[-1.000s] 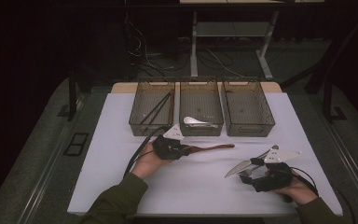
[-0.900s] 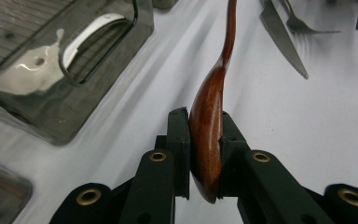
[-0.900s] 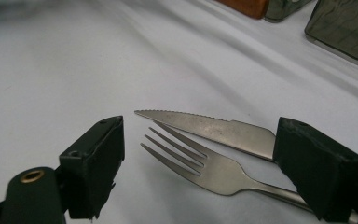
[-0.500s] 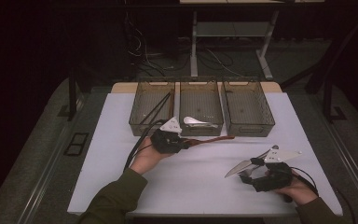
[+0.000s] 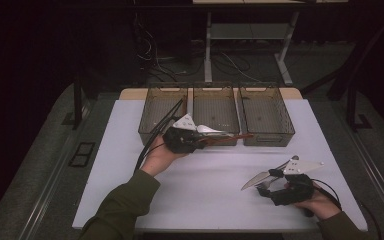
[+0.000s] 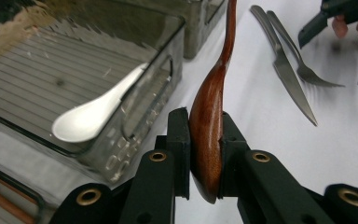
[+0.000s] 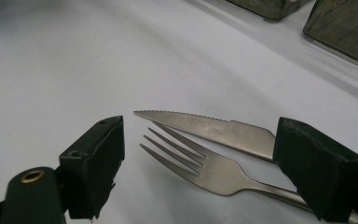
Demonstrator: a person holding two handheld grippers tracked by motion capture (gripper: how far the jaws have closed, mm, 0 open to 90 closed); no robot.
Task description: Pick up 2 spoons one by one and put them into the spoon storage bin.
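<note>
With the left gripper [image 6: 205, 154] pinching the wooden spoon [image 6: 209, 116] at centre frame beside the middle bin [image 5: 216, 107], I'd lift it over the rim before letting go, while the right gripper [image 7: 198, 170] waits spread around the fork [image 7: 200, 163] and knife [image 7: 205, 126]

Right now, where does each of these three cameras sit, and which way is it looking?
High view: above the person's side, looking forward and down on the table; forearms, both hands show.
Left gripper view: rides the left gripper, looking along its jaws, shut on a wooden spoon.
Right gripper view: rides the open right gripper.
Both gripper views share the knife and fork.
</note>
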